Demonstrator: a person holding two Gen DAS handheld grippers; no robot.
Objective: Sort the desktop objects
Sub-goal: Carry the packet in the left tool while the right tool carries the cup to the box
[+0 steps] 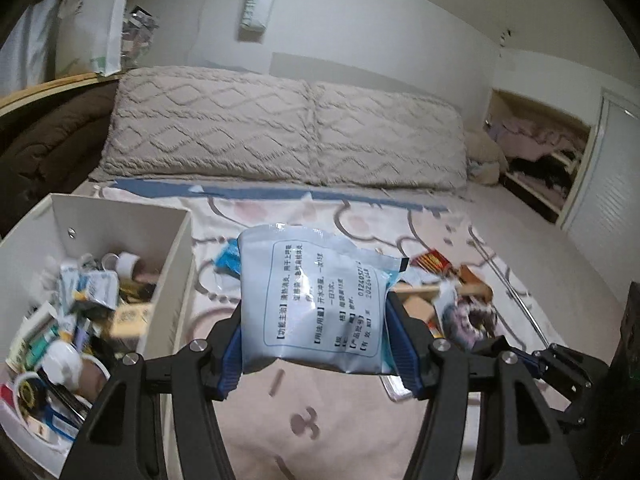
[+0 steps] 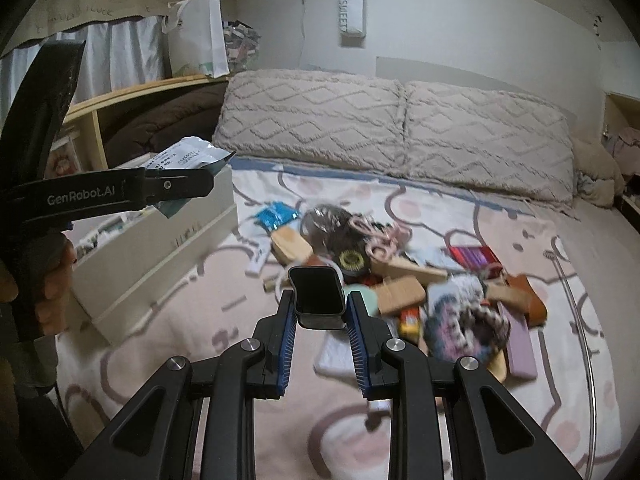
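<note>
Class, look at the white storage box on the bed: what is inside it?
The white box holds a jumble of small packets, cartons and tape rolls. Lower layers and its floor are covered, so what lies beneath cannot be seen.

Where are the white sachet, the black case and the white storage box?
white sachet (image 1: 316,300), left wrist view, printed face.
black case (image 2: 318,294), right wrist view, dark front.
white storage box (image 1: 120,220), left wrist view, inner wall.
</note>
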